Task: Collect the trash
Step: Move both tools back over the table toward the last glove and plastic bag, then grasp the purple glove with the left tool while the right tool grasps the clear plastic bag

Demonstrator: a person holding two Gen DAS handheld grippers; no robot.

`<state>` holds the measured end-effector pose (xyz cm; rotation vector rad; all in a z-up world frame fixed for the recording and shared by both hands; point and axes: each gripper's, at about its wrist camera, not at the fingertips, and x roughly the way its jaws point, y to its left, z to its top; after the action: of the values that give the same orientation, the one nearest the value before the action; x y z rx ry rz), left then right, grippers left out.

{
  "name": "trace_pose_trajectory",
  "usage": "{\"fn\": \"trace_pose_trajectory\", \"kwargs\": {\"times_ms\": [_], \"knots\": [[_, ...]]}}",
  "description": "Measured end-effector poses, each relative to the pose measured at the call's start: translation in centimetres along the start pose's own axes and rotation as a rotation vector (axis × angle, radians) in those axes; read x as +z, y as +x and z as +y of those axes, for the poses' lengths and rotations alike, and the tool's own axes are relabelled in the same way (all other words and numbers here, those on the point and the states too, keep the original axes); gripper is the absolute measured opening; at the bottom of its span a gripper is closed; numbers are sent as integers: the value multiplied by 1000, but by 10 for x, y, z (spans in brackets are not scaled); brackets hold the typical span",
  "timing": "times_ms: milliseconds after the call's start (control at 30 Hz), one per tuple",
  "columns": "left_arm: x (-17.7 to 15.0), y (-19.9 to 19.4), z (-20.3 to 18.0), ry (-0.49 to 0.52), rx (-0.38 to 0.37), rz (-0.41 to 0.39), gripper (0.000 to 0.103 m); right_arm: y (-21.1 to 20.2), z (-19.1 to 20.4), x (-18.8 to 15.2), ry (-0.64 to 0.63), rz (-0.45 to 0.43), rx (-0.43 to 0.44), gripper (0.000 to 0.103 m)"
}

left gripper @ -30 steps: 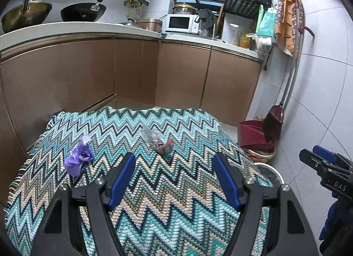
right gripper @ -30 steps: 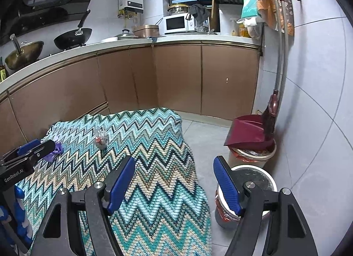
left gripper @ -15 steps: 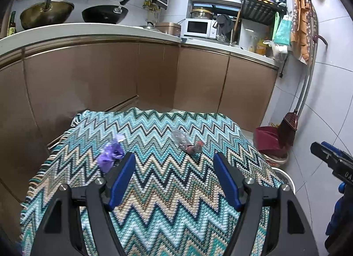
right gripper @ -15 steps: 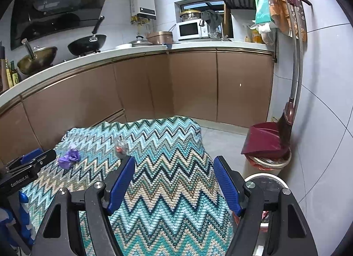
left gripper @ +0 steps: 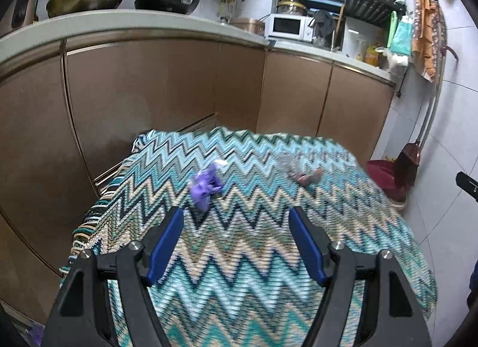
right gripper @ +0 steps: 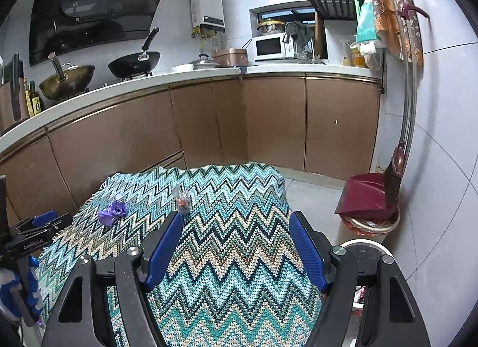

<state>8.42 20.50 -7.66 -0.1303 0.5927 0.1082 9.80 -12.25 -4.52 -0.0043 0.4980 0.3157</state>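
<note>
A crumpled purple wrapper lies on the zigzag-patterned cloth covering the table. It also shows in the right wrist view. A clear plastic wrapper with red bits lies to its right, also in the right wrist view. My left gripper is open and empty, above the cloth just short of the purple wrapper. My right gripper is open and empty over the cloth's right part. A white-rimmed trash bin stands on the floor right of the table.
Brown cabinets with a white counter run behind the table. A red dustpan and a broom stand on a basket by the right wall. Woks and a microwave sit on the counter.
Both grippers have drawn back and tilted up. In the left wrist view the purple wrapper has shifted from the left toward the middle, between the fingers. Both stay open.
</note>
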Motion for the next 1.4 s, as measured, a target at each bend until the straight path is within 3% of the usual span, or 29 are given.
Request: {"fn": "trace_pose_trajectory", "kwargs": {"times_ms": [233, 333, 600, 833, 900, 967, 1033, 1200, 1267, 1400], "knots": [[3, 66, 39, -22, 7, 92, 71, 65, 13, 2, -11, 85, 48, 72], [8, 98, 47, -34, -24, 124, 71, 103, 24, 5, -27, 128, 84, 72], [22, 162, 58, -54, -54, 160, 70, 196, 56, 4, -54, 218, 191, 72], [20, 190, 62, -65, -108, 211, 47, 267, 72, -4, -57, 298, 237, 72], [20, 189, 63, -62, -114, 204, 43, 279, 74, -4, -56, 310, 246, 72], [20, 191, 62, -55, -118, 208, 33, 286, 76, -6, -60, 320, 253, 70], [19, 194, 61, -44, -127, 213, 30, 292, 79, -8, -67, 333, 262, 56], [18, 194, 59, -34, -138, 209, 27, 303, 82, -11, -73, 373, 277, 35], [18, 194, 59, -31, -140, 208, 25, 305, 84, -11, -73, 382, 283, 22], [19, 190, 54, -8, -132, 193, 22, 303, 89, -10, -79, 380, 288, 19]]}}
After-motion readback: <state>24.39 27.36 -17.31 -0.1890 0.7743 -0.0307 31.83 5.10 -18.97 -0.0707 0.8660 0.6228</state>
